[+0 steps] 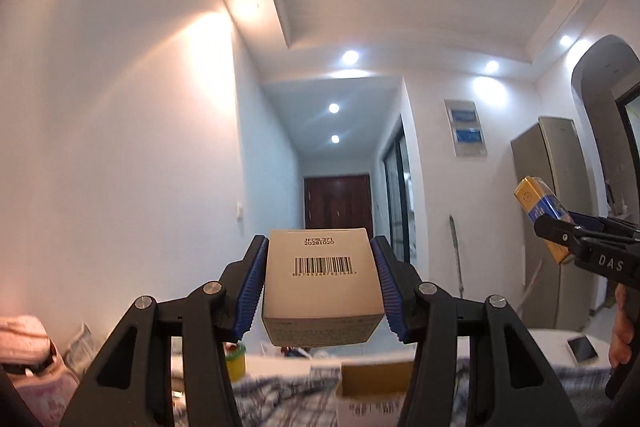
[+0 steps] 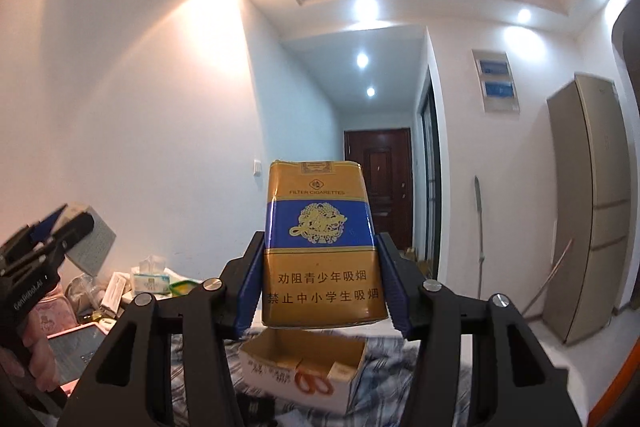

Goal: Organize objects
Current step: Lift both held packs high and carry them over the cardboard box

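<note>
- Our left gripper point(image 1: 320, 285) is pinching a small beige box point(image 1: 322, 287), blue pads pressed flat on its two side walls, barcode face up toward the camera – a squeeze across the narrow sides keeps it from twisting
- Our right gripper point(image 2: 322, 283) is clamped on a gold and blue cigarette pack point(image 2: 322, 247), pads on its lower edges, so the pack stands upright and most of it sticks out above the fingers
- Both things hang in the air, well clear of the checked cloth point(image 2: 400, 359) below; we judge this height is there to clear the carton's walls
- The open cardboard carton point(image 2: 304, 363) sits right under the pack in the right view, its mouth facing up – we take it for the place these things are meant to go
- From the left view the carton's rim point(image 1: 374, 373) shows just beneath the box too
- A phone point(image 1: 582, 349) lies off to the right on a white surface, untouched
- Next we'd expect a lowering, one item at a time, so the two grippers don't crowd the opening
</note>
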A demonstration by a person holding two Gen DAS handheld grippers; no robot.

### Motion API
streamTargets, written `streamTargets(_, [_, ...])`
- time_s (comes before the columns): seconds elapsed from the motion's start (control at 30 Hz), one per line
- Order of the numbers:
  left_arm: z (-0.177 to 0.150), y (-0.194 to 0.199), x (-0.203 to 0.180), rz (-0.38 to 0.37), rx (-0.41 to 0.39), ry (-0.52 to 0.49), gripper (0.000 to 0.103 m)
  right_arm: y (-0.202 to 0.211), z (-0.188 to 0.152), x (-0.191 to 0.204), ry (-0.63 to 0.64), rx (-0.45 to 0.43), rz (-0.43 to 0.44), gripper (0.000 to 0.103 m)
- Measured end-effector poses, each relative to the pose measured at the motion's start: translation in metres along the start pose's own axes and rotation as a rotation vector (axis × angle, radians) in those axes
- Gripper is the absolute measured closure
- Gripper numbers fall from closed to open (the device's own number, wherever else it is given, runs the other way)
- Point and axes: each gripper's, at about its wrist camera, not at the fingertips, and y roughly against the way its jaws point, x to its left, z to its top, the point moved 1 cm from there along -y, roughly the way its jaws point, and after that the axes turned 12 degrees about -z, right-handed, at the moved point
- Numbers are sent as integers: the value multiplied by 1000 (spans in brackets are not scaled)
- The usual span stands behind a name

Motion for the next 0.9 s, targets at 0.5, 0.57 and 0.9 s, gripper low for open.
streamTargets(0.5, [79, -46, 25, -62, -130, 147, 49, -51, 71, 5, -174, -55, 217, 51])
streamTargets(0.57, [65, -52, 30, -65, -111, 151, 49, -62, 51, 2, -214, -6, 307, 51])
streamTargets(0.9, [7, -121, 40, -12, 54, 97, 49, -112, 7, -2, -144, 62, 186, 51])
